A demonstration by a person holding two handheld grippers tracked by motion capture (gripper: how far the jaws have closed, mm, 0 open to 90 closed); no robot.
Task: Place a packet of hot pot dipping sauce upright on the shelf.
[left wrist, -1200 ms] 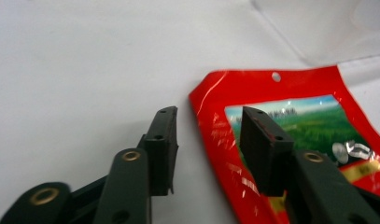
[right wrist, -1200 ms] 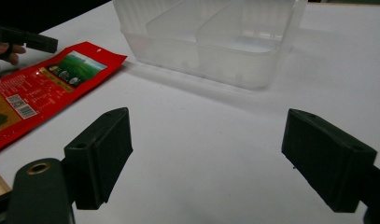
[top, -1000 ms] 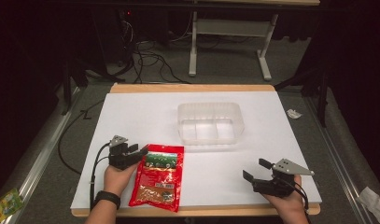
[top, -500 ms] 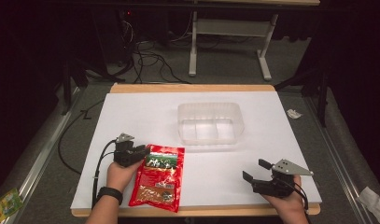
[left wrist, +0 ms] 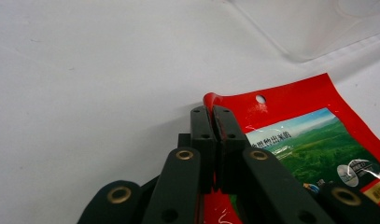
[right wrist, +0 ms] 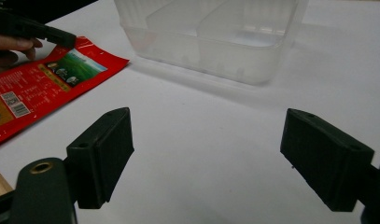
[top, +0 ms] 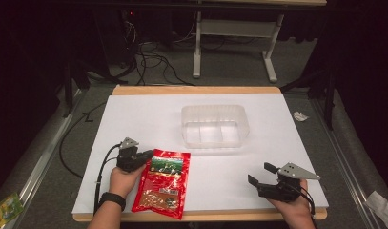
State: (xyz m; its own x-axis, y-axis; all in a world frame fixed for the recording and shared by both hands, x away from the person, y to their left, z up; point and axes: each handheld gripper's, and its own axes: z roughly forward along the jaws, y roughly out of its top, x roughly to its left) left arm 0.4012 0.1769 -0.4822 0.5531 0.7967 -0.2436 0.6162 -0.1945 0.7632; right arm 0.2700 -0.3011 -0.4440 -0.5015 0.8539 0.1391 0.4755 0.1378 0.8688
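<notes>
A red snack packet lies flat on the white table near the front left. My left gripper is shut on the packet's top left corner; in the left gripper view the jaws pinch the curled red edge of the packet. My right gripper rests at the front right, open, with bare table between its jaws. A clear plastic container with dividers stands mid-table, empty, and the right gripper view has this container straight ahead.
The table's wooden front edge runs just under both hands. On the floor there are cables behind the table, a crumpled scrap at the right, and a green packet at the lower left.
My left gripper slid right onto the packet's top left corner and shut on it. The right gripper stayed where it was.
</notes>
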